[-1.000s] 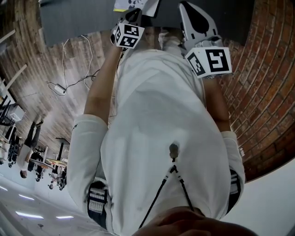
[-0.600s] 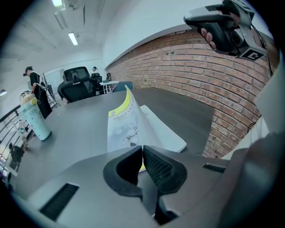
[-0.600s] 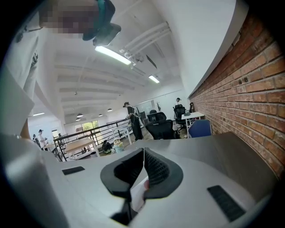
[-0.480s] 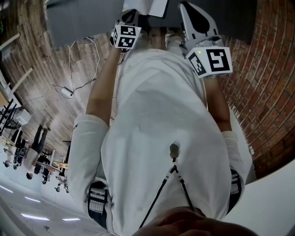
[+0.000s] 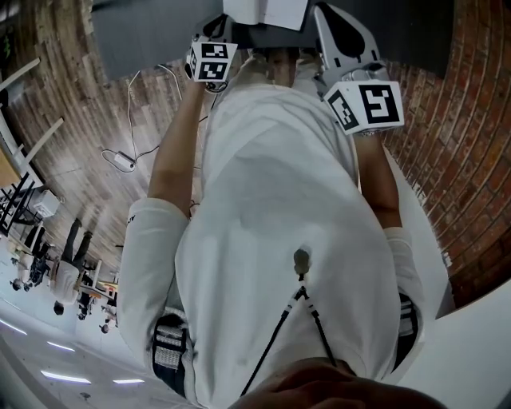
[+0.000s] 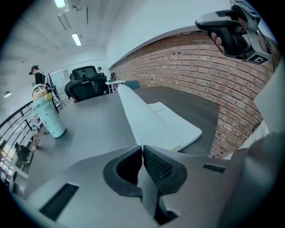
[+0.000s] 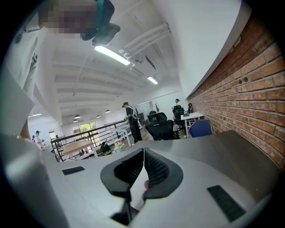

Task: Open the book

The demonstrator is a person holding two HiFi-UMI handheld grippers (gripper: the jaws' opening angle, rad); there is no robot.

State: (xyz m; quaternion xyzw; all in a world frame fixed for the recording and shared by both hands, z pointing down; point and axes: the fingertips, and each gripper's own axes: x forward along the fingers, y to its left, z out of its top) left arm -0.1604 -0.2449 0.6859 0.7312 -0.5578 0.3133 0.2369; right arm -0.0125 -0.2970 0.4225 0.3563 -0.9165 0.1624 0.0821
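Observation:
The book (image 6: pixel 176 122) lies on a dark grey table (image 6: pixel 89 124), its white cover (image 6: pixel 138 118) lifted steeply off the printed page below. My left gripper (image 6: pixel 142 151) is shut on the near edge of that cover. In the head view the left gripper (image 5: pixel 223 28) reaches the white pages (image 5: pixel 267 11) at the top edge. My right gripper (image 7: pixel 143 158) is shut with nothing seen in it, facing the office with no book in its view. The left gripper view has the right gripper (image 6: pixel 213 24) in a hand, high up and to the right of the book.
A pale green bottle with a cartoon figure (image 6: pixel 46 111) stands on the table at the left. Behind it are a black office chair (image 6: pixel 87 82) and a brick wall (image 6: pixel 200 71). My own white shirt (image 5: pixel 279 224) fills the head view; cables (image 5: pixel 128 156) lie on the floor.
The left gripper has moved up and away in the head view, and more white page shows at the top edge. The right gripper has hardly moved.

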